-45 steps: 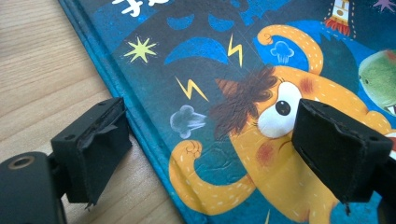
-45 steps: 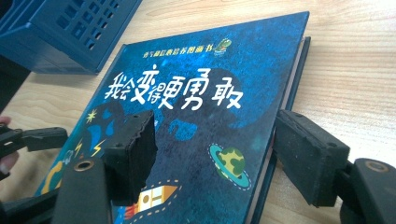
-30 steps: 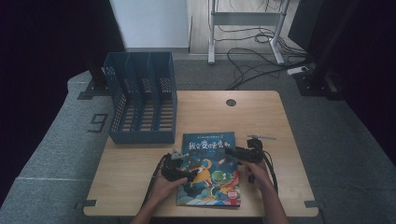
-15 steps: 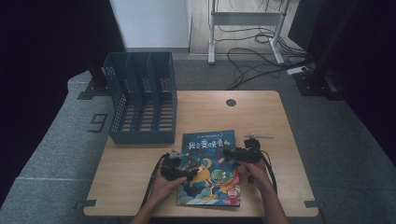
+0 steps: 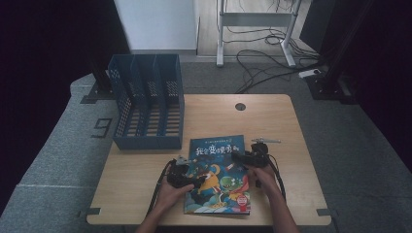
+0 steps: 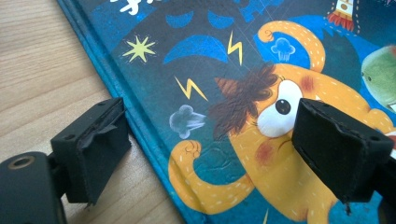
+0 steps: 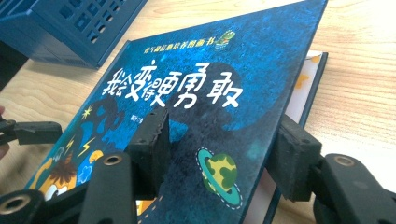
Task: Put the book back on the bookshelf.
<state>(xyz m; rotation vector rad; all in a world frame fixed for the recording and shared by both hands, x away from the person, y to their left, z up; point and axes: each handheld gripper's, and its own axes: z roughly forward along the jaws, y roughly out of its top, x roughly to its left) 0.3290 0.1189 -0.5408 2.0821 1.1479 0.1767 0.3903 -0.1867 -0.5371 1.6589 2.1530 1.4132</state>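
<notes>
Picture book (image 5: 217,174) flat on the bench (image 5: 272,121), near the blue file rack (image 5: 145,104). Left hand-held gripper (image 5: 197,181) gaping across the spine edge, right hand-held gripper (image 5: 236,157) gaping around the lifted front cover (pages visible beneath). Best handled by closing squarely on the cover edge, spine pinned, lifting slowly.

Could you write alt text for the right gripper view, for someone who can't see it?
Two black jaws of the right gripper stand open astride the lifted front cover of a dark blue children's picture book with white Chinese title characters, a page edge showing beneath. The book lies on a light wooden table, with a blue slotted file rack at the upper left.
</notes>
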